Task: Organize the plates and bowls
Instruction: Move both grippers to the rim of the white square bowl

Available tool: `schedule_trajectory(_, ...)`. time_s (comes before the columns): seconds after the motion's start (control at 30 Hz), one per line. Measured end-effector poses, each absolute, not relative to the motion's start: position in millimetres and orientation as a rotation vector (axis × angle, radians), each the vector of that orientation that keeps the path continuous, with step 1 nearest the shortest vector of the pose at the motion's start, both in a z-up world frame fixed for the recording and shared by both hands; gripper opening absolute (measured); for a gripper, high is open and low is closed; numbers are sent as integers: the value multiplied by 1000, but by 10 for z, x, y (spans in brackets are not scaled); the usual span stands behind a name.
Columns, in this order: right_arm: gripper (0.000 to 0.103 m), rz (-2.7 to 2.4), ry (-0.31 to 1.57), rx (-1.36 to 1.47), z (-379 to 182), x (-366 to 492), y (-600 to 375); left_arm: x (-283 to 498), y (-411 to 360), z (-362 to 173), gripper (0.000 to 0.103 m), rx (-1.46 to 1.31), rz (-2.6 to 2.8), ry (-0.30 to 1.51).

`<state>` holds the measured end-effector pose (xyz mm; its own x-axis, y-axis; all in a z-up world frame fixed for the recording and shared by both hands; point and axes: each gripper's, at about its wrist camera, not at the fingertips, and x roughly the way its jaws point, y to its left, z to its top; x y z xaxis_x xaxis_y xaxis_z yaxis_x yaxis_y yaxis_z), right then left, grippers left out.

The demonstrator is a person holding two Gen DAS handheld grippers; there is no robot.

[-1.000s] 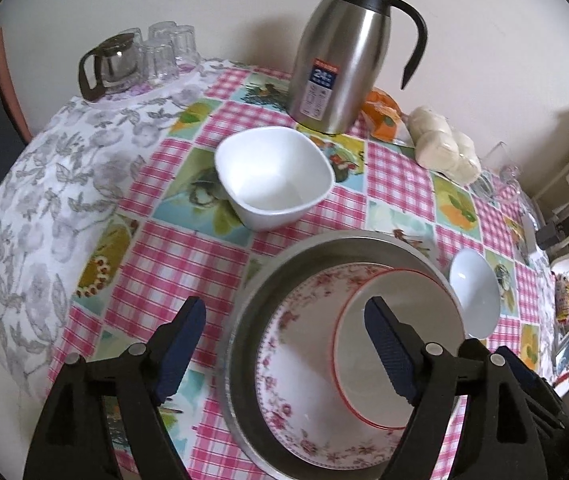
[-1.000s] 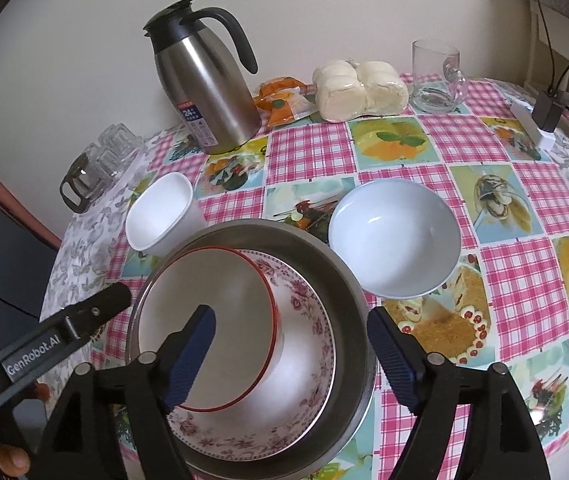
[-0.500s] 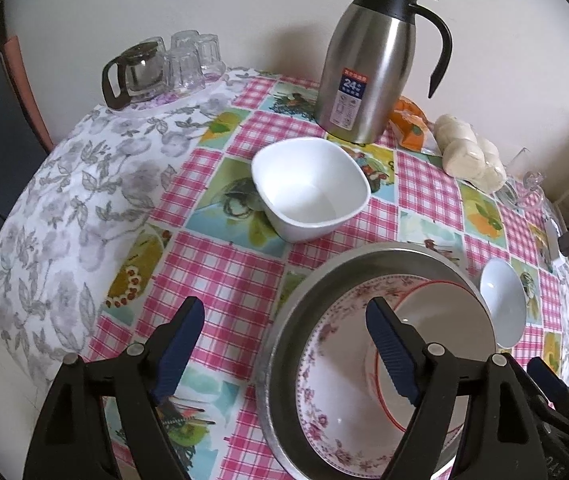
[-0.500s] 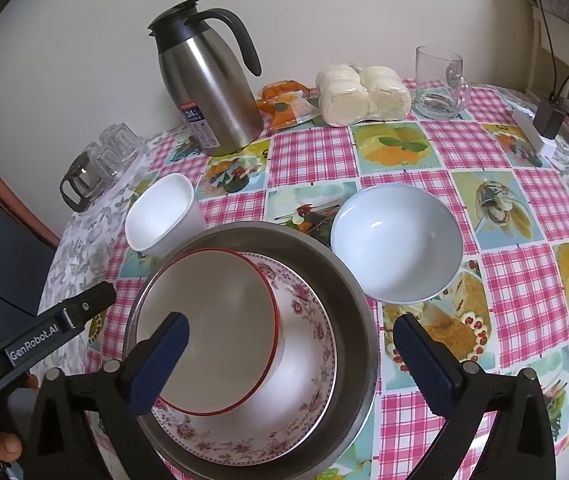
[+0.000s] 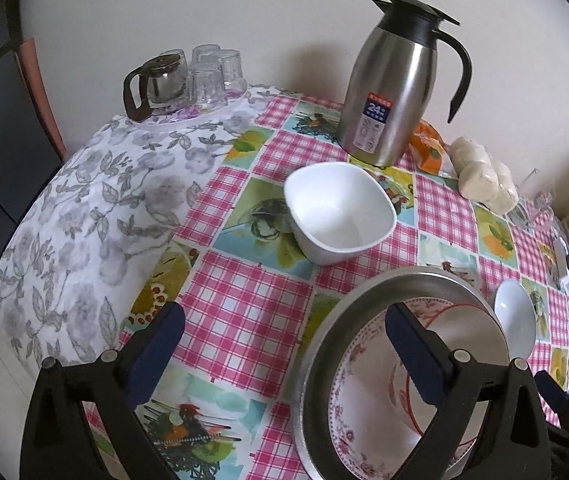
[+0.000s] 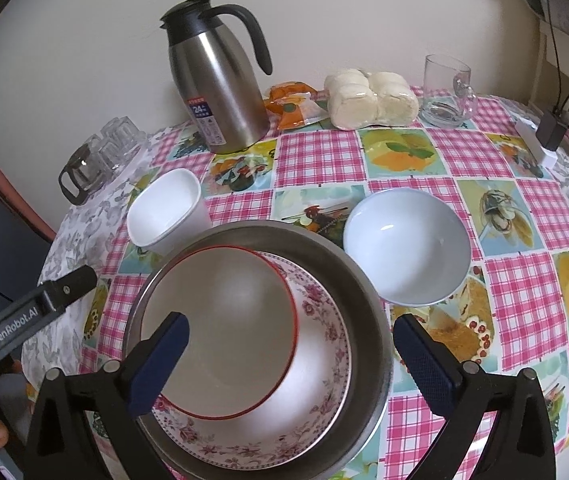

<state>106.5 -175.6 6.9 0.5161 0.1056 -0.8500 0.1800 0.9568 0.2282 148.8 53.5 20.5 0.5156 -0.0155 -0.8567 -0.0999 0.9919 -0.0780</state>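
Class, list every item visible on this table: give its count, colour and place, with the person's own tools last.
Metal basin: one, silver, near edge.
Floral plate: one, pink-patterned, inside basin.
Red-rimmed bowl: one, white, on floral plate.
Square bowl: one, white, behind basin.
Round bowl: one, pale blue, right of basin.
Thermos jug: one, steel and black, back.
Buns: one wrapped pack, cream, back.
Snack packet: one, orange, beside jug.
Glass mug: one, clear, back right.
Glass pot and tumblers: clear, back left.
Left tongs: open.
Right tongs: open.
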Motion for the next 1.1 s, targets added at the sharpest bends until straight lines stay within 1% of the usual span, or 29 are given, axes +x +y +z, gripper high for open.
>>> schedule_trajectory(0.47, 103, -43, 995, 260, 130, 1095, -1453, 1542, 885, 220, 100, -188, 34, 1004)
schedule_trajectory(0.67, 103, -33, 974, 245, 170, 1087, -1298, 1565, 1029, 263, 100, -195, 11, 937)
schedule_trajectory(0.93, 103, -16, 946, 217, 227, 1147, -1079, 1681, 1136, 161, 100, -220, -22, 935)
schedule_trajectory(1.1, 103, -7, 963, 202, 262, 1257, -962, 1793, 1227, 113, 100, -246, -43, 927)
